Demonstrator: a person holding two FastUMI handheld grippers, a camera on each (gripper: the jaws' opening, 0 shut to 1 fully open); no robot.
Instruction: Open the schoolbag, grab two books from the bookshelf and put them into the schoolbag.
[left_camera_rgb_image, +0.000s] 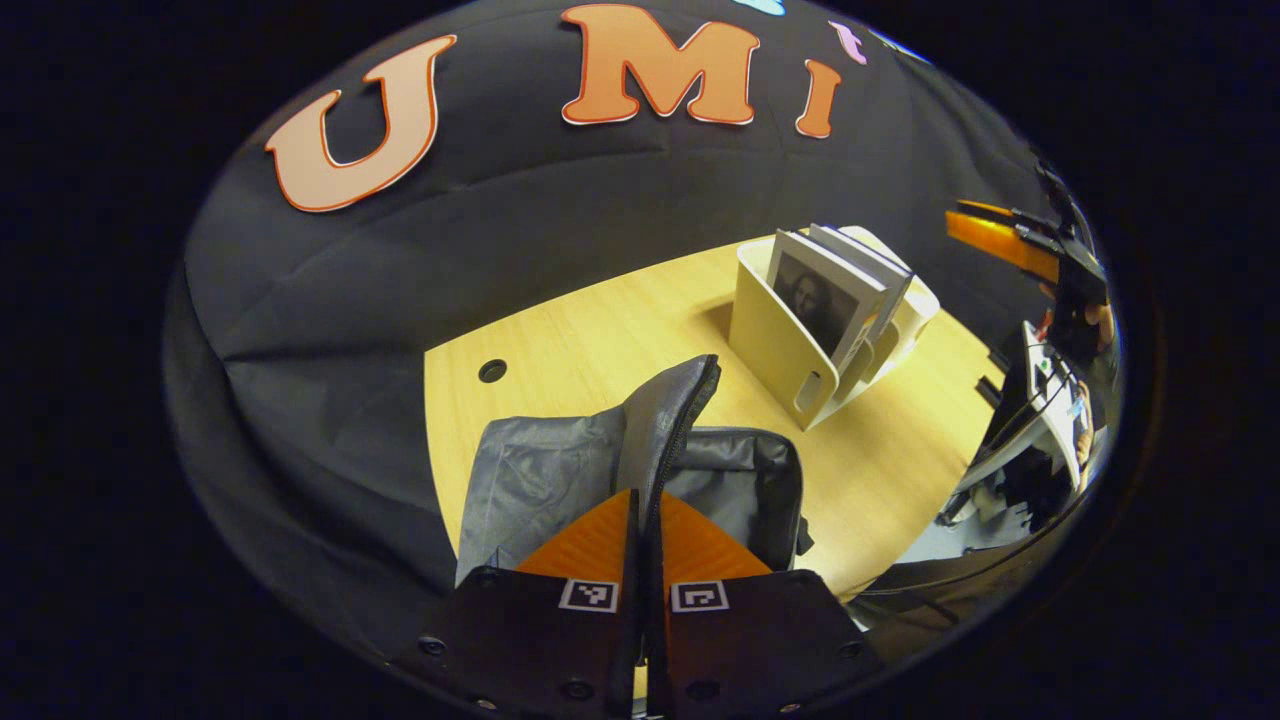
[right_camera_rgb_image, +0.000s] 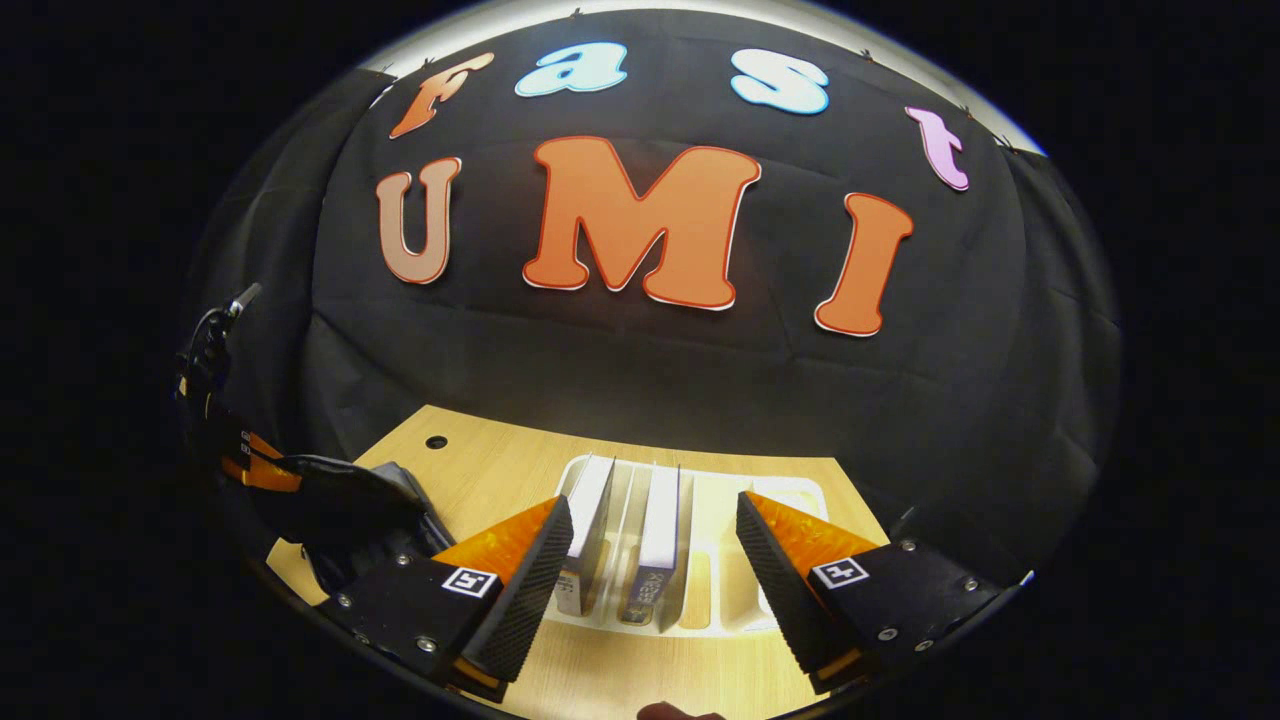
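Note:
In the left gripper view my left gripper (left_camera_rgb_image: 645, 500) is shut on the grey schoolbag's flap (left_camera_rgb_image: 670, 410), which stands lifted above the bag's open mouth (left_camera_rgb_image: 740, 480). The schoolbag (left_camera_rgb_image: 540, 475) lies on the wooden table. A cream bookshelf (left_camera_rgb_image: 785, 350) stands behind it, with books (left_camera_rgb_image: 830, 295) leaning inside. My right gripper (left_camera_rgb_image: 1005, 240) hangs high at the far right. In the right gripper view that gripper (right_camera_rgb_image: 652, 520) is open above the bookshelf (right_camera_rgb_image: 710, 560), with two upright books (right_camera_rgb_image: 590, 525) (right_camera_rgb_image: 660, 535) between its fingers but untouched. The left gripper (right_camera_rgb_image: 250, 460) holds the bag (right_camera_rgb_image: 345, 500) at the left.
The wooden table (left_camera_rgb_image: 600, 330) has a round cable hole (left_camera_rgb_image: 492, 370) near the back wall. Off the table's right side a cluttered desk (left_camera_rgb_image: 1040, 420) and a person's hand (left_camera_rgb_image: 1100, 320) show.

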